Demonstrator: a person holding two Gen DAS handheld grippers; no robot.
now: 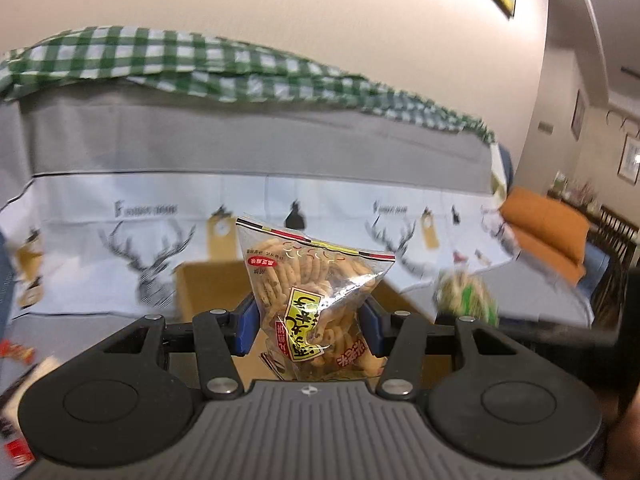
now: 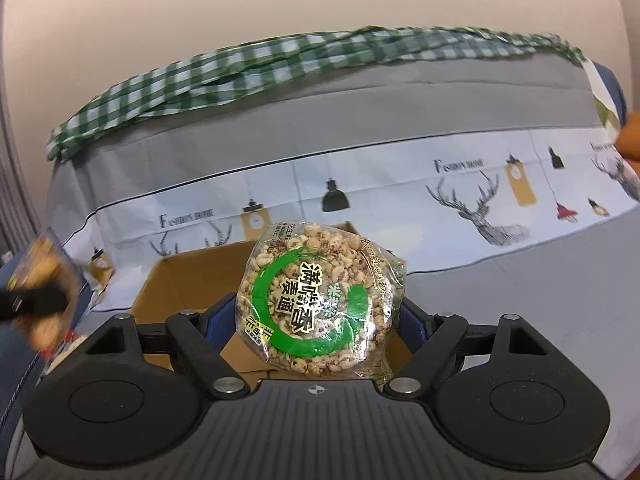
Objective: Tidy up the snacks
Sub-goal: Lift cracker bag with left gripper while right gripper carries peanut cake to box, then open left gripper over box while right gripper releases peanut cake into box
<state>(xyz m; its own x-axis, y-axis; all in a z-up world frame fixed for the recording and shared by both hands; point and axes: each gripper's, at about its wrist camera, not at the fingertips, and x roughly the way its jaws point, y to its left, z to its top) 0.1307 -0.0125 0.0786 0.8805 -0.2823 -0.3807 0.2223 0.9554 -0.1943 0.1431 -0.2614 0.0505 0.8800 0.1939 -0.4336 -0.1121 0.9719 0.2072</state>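
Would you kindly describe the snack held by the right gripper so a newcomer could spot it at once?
Start at the sofa cover printed with deer heads, then drop to the open cardboard box in front of it. Above that box, the right gripper clamps a round puffed-grain cake in clear wrap. Its bold green ring sets it apart from the left gripper's bag of brown twisted sticks.

Beige wall (image 1: 320,12), grey sofa (image 1: 256,136) — green checked cloth (image 1: 168,60) on top, orange cushion (image 1: 548,228), framed pictures (image 1: 630,162).
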